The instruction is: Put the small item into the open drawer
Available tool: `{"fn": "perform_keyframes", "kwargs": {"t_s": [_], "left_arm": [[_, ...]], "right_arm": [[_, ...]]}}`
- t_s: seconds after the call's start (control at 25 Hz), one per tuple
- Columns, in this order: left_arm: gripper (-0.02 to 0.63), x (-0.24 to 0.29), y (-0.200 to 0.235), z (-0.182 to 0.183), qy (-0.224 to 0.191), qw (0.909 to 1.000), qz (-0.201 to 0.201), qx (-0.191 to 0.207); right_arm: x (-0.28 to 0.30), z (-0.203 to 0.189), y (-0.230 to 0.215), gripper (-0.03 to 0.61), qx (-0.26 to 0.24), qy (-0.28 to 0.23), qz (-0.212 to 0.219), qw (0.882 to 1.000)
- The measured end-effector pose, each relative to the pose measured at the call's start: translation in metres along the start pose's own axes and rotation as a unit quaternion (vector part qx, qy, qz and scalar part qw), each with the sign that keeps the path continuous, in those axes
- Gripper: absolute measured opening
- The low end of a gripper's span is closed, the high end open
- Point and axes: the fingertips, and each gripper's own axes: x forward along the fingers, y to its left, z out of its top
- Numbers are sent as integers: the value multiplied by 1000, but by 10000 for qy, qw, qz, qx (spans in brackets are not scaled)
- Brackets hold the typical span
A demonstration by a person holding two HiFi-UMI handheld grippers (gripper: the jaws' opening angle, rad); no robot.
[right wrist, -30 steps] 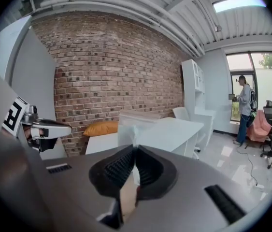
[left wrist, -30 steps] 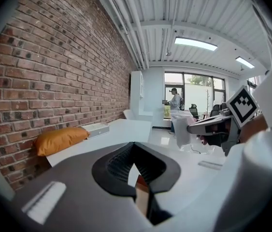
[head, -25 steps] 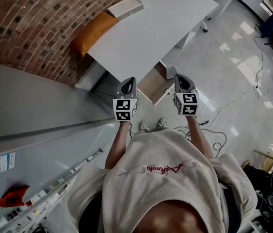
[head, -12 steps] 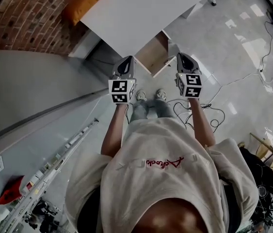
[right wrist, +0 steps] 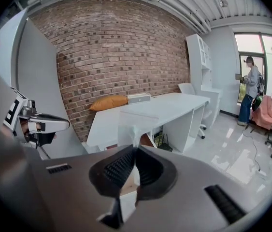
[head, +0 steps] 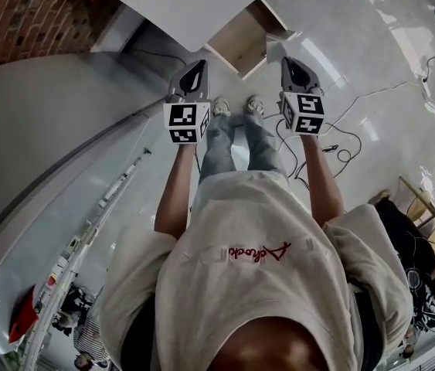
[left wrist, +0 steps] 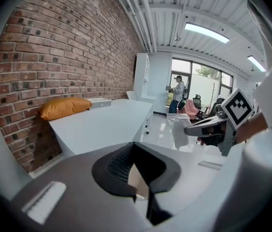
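Note:
The small item is a clear plastic bag (left wrist: 179, 130), pinched at its top by my right gripper (right wrist: 135, 149), which is shut on it. The bag's crumpled top (right wrist: 127, 128) sticks up past the jaw tips. In the head view the right gripper (head: 289, 66) is just right of the open wooden drawer (head: 240, 39) under the white desk (head: 190, 2), with the bag (head: 273, 51) at its tip. My left gripper (head: 192, 78) hangs left of the drawer. Its jaws (left wrist: 133, 146) meet at the tip with nothing between them.
An orange cushion (left wrist: 64, 107) and a flat white box (left wrist: 99, 103) lie on the desk against the brick wall (left wrist: 53, 47). A grey partition (head: 47, 130) runs along my left. Cables (head: 333, 141) trail on the glossy floor to the right. A person (left wrist: 178, 90) stands by the far window.
The desk and drawer have slid toward the top of the head view. Both grippers stay level and side by side, now closer to the drawer. The bag is still held.

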Motion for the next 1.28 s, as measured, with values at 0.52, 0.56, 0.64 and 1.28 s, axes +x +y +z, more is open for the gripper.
{"fn": "perform_keyframes", "kwargs": {"t_s": [0.52,0.56,0.64,1.28], "left_arm": [[6,1,-16,-99,625,9974,-121,-326],[6,3,-16,-105,649,9972,-129,-356],[6,8,-17,-119,696,9966,-147,-408],[6,18,-19,-217,1054,9918,-111,-708]], "right_arm": [[13,-101,20,14,293,643,104,9974],[15,-108,21,14,311,682,118,9971],[20,-122,24,14,326,764,149,9964],[38,-184,52,14,449,905,437,9939]]}}
